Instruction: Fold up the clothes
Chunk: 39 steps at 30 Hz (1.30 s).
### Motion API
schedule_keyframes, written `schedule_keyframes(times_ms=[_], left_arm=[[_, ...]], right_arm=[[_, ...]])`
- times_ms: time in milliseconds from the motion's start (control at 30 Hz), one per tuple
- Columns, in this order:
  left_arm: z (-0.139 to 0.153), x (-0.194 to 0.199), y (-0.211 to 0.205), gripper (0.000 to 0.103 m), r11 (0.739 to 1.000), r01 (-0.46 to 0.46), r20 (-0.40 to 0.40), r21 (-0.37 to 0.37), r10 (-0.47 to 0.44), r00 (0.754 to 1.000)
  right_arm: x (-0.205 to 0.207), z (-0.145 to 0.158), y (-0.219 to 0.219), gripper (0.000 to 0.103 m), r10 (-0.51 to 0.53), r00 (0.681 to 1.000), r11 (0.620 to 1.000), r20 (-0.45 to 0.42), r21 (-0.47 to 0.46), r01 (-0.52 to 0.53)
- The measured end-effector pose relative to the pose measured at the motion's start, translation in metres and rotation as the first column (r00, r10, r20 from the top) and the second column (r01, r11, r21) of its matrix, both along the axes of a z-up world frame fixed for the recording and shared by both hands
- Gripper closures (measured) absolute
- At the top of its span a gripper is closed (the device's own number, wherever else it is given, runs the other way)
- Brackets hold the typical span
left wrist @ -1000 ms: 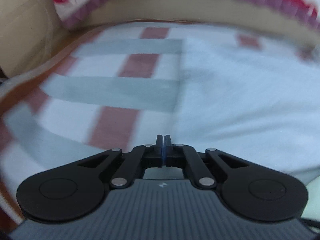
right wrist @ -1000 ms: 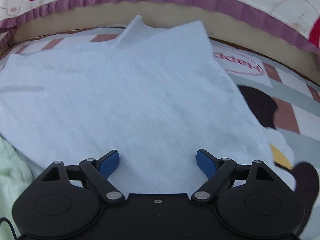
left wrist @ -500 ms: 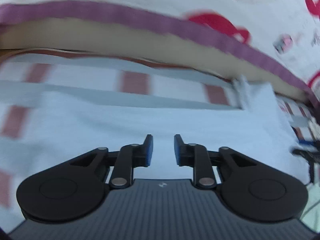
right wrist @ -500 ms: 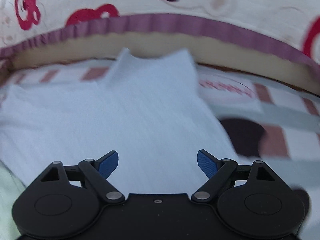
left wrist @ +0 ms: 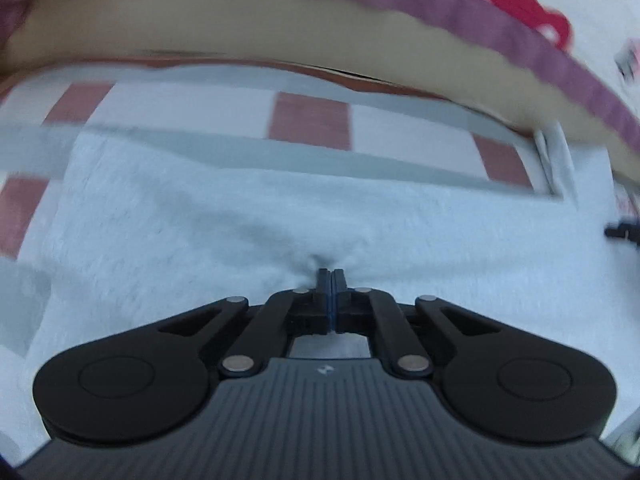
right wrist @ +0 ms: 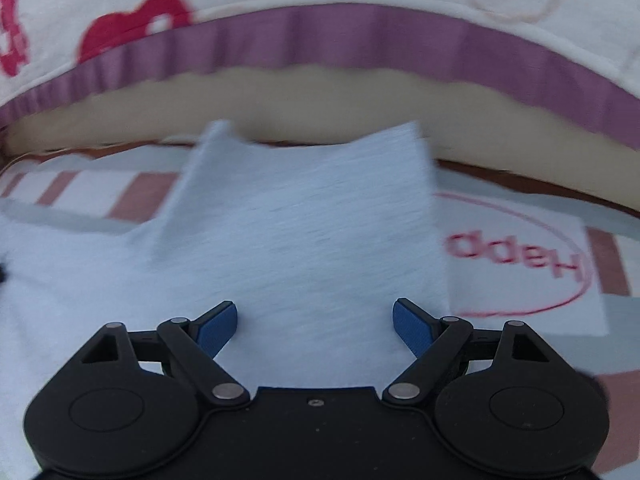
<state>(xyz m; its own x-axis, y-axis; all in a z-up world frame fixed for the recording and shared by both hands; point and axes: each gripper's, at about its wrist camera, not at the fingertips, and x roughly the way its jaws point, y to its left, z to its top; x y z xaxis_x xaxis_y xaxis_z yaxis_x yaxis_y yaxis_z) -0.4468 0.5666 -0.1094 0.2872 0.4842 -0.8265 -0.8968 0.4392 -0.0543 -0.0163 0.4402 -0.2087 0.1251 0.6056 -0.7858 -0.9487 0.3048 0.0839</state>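
Your left gripper [left wrist: 331, 276] was matte black, with round pivot housings, silver rivets on its linkage arms, a ribbed grey body bearing a small white mark, and a thin blue line between its fingers. Your right gripper [right wrist: 315, 320] had blue-padded fingertips [right wrist: 218, 328] and one central screw.

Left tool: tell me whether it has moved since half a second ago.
Yes. The left tool went from open to shut on the pale blue garment, and swung left against the purple-trimmed bedding.

Garment [right wrist: 304, 248] on checked sheet [right wrist: 520, 280], bed edge [right wrist: 320, 92] behind
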Motion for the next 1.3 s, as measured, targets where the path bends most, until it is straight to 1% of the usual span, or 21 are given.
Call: schedule_keyframes(times_ms=[100,167,300,400,467,567,633,667,700,733,767,800,833,900,967,1000,1067,1167,1233,1267,1300], left_arm=[[0.002,-0.008,0.005,0.099,0.991,-0.081,-0.139,0.103,0.095,0.986],[-0.001,-0.016,0.011,0.097,0.981,-0.111,-0.229,0.159,0.146,0.962],[0.001,-0.052,0.03,0.092,0.973,-0.208,-0.113,0.096,0.219,0.969],[-0.002,-0.052,0.032,0.092,0.952,-0.226,-0.287,0.205,0.279,0.916],[0.004,-0.05,0.031,0.093,0.95,-0.228,-0.272,0.215,0.282,0.92],[0.038,-0.016,0.01,0.089,0.956,-0.079,-0.145,0.283,0.124,0.982],[0.06,0.02,-0.003,0.072,0.957,0.075,-0.039,0.281,-0.066,0.997],[0.065,0.039,-0.006,0.06,0.958,0.149,0.032,0.245,-0.162,0.986],[0.07,0.059,-0.008,0.053,0.95,0.226,0.105,0.213,-0.252,0.962],[0.071,0.081,-0.009,0.052,0.937,0.302,0.171,0.176,-0.331,0.928],[0.069,0.103,-0.009,0.051,0.922,0.359,0.222,0.144,-0.384,0.896],[0.067,0.125,-0.009,0.05,0.902,0.416,0.272,0.116,-0.432,0.86],[0.062,0.148,-0.01,0.05,0.888,0.449,0.291,0.098,-0.457,0.84],[0.048,0.19,-0.01,0.049,0.861,0.501,0.269,0.088,-0.505,0.82],[0.032,0.227,-0.008,0.048,0.84,0.535,0.198,0.091,-0.542,0.817],[0.024,0.243,-0.006,0.048,0.843,0.531,0.165,0.08,-0.537,0.827],[0.01,0.267,0.005,0.048,0.855,0.518,0.156,0.028,-0.516,0.842],[0.001,0.279,0.022,0.045,0.871,0.49,0.209,0.018,-0.483,0.851],[-0.005,0.286,0.033,0.037,0.882,0.472,0.245,0.011,-0.46,0.854],[-0.007,0.285,0.034,0.028,0.885,0.466,0.291,0.005,-0.447,0.846],[-0.01,0.284,0.036,0.015,0.888,0.46,0.336,-0.002,-0.433,0.837]], right_arm=[[0.023,-0.003,0.001,0.017,-0.068,0.997,0.997,0.044,-0.021,0.069],[0.044,-0.005,-0.004,0.018,-0.131,0.991,0.991,0.002,-0.013,0.131],[0.066,-0.006,-0.011,0.019,-0.187,0.982,0.982,0.013,-0.015,0.187],[0.077,-0.004,-0.016,0.021,-0.232,0.973,0.973,-0.007,-0.008,0.232],[0.082,0.0,-0.022,0.022,-0.272,0.96,0.962,-0.067,0.021,0.274],[0.087,0.008,-0.031,0.022,-0.285,0.935,0.946,-0.212,0.095,0.31],[0.09,0.013,-0.034,0.022,-0.26,0.905,0.938,-0.337,0.134,0.319],[0.088,0.016,-0.036,0.022,-0.233,0.897,0.942,-0.376,0.141,0.304],[0.085,0.018,-0.04,0.023,-0.204,0.889,0.947,-0.41,0.148,0.286],[0.081,0.02,-0.043,0.03,-0.174,0.879,0.951,-0.443,0.155,0.267],[0.078,0.022,-0.046,0.046,-0.144,0.868,0.955,-0.475,0.163,0.248],[0.074,0.024,-0.049,0.05,-0.114,0.855,0.958,-0.507,0.172,0.23],[0.071,0.026,-0.052,0.05,-0.084,0.84,0.96,-0.537,0.181,0.212],[0.064,0.03,-0.058,0.049,-0.023,0.804,0.963,-0.594,0.202,0.177],[0.058,0.023,-0.067,0.036,-0.066,0.785,0.97,-0.615,0.147,0.196],[0.058,0.019,-0.071,0.032,-0.105,0.774,0.969,-0.625,0.109,0.219],[0.061,0.011,-0.086,0.028,-0.181,0.714,0.958,-0.676,0.044,0.284],[0.073,0.002,-0.108,0.024,-0.298,0.572,0.912,-0.764,-0.051,0.408],[0.078,0.002,-0.117,0.023,-0.344,0.494,0.88,-0.798,-0.09,0.467],[0.081,0.0,-0.118,0.022,-0.352,0.445,0.868,-0.824,-0.109,0.484],[0.083,-0.005,-0.119,0.022,-0.353,0.369,0.854,-0.86,-0.135,0.503]])
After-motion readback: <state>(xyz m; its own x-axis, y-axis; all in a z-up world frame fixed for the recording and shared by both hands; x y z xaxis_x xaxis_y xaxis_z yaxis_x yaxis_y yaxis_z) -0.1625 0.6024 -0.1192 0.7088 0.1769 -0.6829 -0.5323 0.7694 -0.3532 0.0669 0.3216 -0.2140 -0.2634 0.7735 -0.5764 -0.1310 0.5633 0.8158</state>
